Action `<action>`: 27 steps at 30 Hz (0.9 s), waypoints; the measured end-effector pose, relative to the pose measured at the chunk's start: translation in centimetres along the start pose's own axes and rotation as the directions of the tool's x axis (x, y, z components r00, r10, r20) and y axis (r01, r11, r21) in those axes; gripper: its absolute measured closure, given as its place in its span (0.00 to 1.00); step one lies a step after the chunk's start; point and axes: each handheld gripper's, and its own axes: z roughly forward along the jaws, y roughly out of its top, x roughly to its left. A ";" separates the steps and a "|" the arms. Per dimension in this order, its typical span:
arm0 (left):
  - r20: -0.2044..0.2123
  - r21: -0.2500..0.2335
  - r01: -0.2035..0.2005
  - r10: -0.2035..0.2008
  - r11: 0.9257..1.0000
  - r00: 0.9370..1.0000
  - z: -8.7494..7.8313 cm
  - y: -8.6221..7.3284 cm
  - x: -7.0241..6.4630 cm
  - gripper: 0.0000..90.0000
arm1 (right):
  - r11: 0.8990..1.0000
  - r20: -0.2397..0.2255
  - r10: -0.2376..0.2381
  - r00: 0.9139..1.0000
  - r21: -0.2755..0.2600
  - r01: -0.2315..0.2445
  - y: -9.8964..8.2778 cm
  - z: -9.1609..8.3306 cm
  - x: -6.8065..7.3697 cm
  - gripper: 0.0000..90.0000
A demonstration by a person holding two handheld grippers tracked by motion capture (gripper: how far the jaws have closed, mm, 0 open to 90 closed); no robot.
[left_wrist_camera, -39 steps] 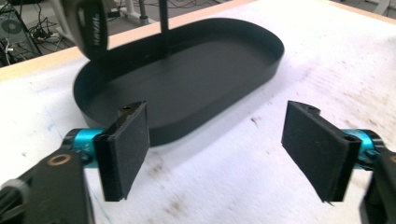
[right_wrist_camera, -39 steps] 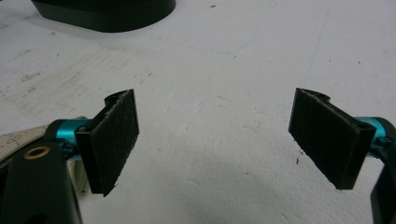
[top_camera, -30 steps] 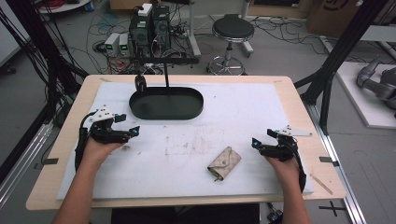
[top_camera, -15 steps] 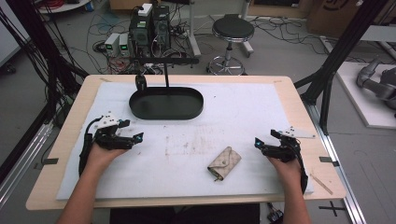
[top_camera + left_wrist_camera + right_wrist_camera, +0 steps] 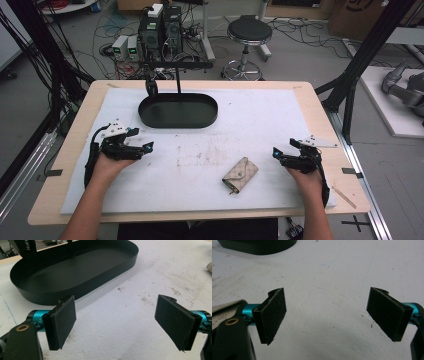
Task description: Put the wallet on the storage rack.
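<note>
I had the left gripper (image 5: 148,146) near the table's left edge, jaws wide apart and empty, just short of the black oval tray (image 5: 178,111). The beige key pouch (image 5: 240,174) lay toward the near edge, right of centre. My right gripper (image 5: 275,153), also spread and empty, hovered beside it. I judged the approach stage; next, the right gripper needed to straddle the pouch. Its clasp detail was hard to make out.

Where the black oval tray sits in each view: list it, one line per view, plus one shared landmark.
High view: tray at upper middle, on the white mat.
Left gripper view: upper left, beyond the open tongs.
Right gripper view: only its edge, top left corner.
Shared landmark: the stained white mat.
</note>
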 end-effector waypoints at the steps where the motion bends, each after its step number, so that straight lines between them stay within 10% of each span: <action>1: 0.001 0.003 0.004 -0.004 1.000 1.000 0.1 0.0 -0.1 0.19 | 1.000 0.000 0.000 1.000 -0.002 0.000 0.0 0.0 0.0 0.18; 14: 0.071 0.007 -0.041 0.040 0.999 0.997 1.7 1.8 -3.8 0.19 | 1.000 -0.002 -0.003 1.000 -0.003 0.003 0.0 -0.2 -0.3 0.18; 27: 0.182 0.037 -0.109 0.101 0.993 0.978 5.5 3.9 -9.8 0.17 | 1.000 0.000 0.019 1.000 -0.011 -0.019 -0.2 -0.6 -0.4 0.18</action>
